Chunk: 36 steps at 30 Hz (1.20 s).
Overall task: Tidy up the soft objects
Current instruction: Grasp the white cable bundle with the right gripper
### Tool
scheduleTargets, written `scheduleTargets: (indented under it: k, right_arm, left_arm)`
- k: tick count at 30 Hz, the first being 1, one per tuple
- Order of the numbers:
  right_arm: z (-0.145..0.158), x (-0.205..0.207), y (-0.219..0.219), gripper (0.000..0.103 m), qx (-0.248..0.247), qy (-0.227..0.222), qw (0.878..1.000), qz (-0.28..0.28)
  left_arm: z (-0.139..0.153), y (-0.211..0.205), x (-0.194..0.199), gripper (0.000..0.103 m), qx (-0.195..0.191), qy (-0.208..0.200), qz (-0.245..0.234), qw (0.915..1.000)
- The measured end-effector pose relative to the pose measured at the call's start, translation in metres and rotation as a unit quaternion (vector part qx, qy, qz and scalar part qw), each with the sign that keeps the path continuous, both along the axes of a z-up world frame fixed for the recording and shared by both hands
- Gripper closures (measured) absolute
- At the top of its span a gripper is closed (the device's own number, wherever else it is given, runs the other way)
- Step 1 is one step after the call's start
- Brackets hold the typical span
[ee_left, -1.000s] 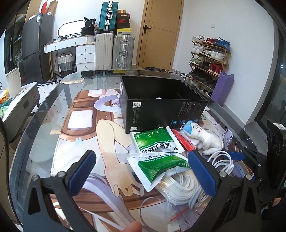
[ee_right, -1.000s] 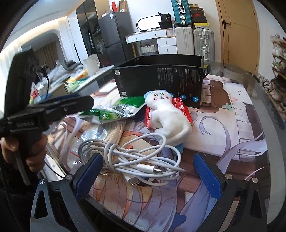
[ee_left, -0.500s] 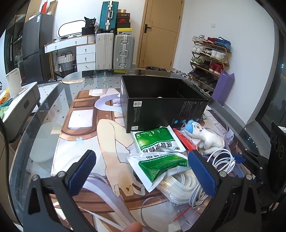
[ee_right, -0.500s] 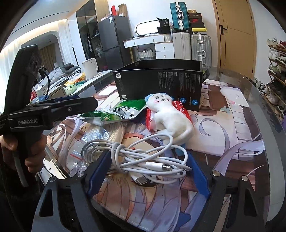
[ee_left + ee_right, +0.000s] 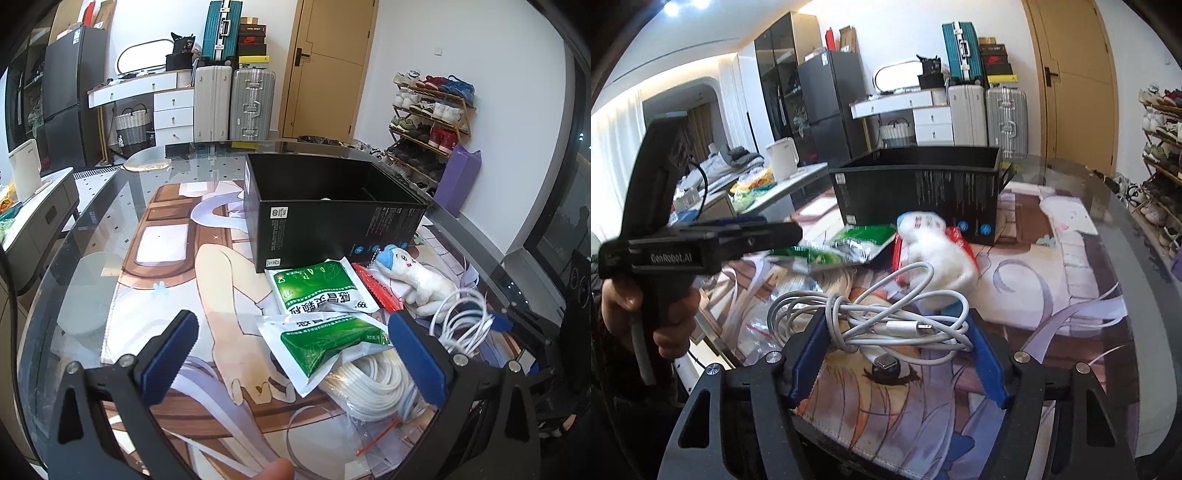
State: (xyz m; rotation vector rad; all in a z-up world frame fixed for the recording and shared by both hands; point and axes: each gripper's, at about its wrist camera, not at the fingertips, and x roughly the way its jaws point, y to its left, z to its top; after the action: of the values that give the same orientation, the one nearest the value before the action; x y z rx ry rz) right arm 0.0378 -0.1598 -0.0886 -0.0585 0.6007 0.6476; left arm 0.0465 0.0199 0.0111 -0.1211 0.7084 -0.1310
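White cable bundle [image 5: 886, 325] sat loosely coiled on the printed mat [image 5: 1052, 295], at the near edge of the pile, between the blue pads of the right gripper [image 5: 897, 354]. Jaws had narrowed around the bundle, pads looked in contact with the outer loops; firm grip or not, can't tell. Left gripper [image 5: 295, 354] hung wide and empty above the nearer green sachet [image 5: 325, 343], holding nothing.

Just behind the cable: white plush toy [image 5: 934, 262] lying on a red packet [image 5: 960, 243], one cable loop draped against the plush. To the left, a bagged coil of clear tubing [image 5: 376, 384] partly under the sachet, second green sachet [image 5: 317, 288] behind it. Black box [image 5: 332, 206] open-topped past the pile, likely the drop target.

Risks, as I judged them:
- Grip only on outer loops, so the bundle unspools on lift and the plug ends trail.
- Loop snags the plush and drags it and the red packet along.
- Trailing cable catches the box wall on the way in.

Surface: glass table [image 5: 92, 229] with the mat on top; mat edge could ruck under a low pad. Room behind: suitcases [image 5: 236, 99], white drawers, wooden door, shoe rack [image 5: 432, 122] on the right wall.
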Motion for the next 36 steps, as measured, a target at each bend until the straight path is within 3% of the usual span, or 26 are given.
scheduleTargets:
  k: [8,24,36]
  right_arm:
    - [0.011,-0.002,-0.015,0.031,0.007,-0.030,0.999,-0.019]
    - [0.015,0.000,-0.049,0.031,0.024,-0.048,0.996,-0.073]
    - [0.014,0.003,-0.048,0.031,0.024,-0.042,0.996,-0.072]
  left_arm:
    - [-0.003,-0.007,0.003,0.000,-0.014,0.015,-0.020,0.9996]
    - [-0.011,-0.031,0.010,0.000,0.022,0.034,-0.038,0.9985]
    - [-0.018,-0.036,0.021,0.000,0.035,0.061,-0.013,0.9974]
